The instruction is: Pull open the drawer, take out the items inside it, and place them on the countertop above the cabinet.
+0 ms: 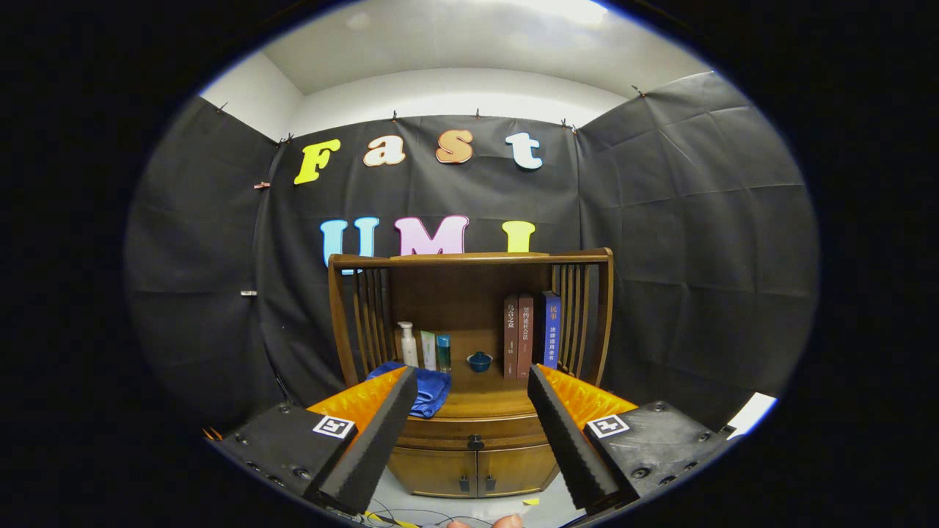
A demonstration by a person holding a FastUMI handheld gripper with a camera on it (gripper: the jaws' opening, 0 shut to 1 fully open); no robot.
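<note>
A brown wooden cabinet [469,345] stands against the booth wall, well beyond my fingers. Its drawer [473,433] is closed, with a small dark knob [475,442] at the middle, and below it are two small doors [473,469]. The countertop [484,396] above the drawer carries a folded blue cloth [429,389] at its left. My gripper [466,422] is open, its two black ribbed fingers [374,440] wide apart with nothing between them, framing the drawer front from a distance.
On the countertop's back stand a white bottle [407,345], two slim tubes [436,350], a small blue bowl [480,361] and three upright books [530,334]. Slatted wooden sides and a top shelf [469,258] enclose that space. Cables lie on the pale floor [411,513].
</note>
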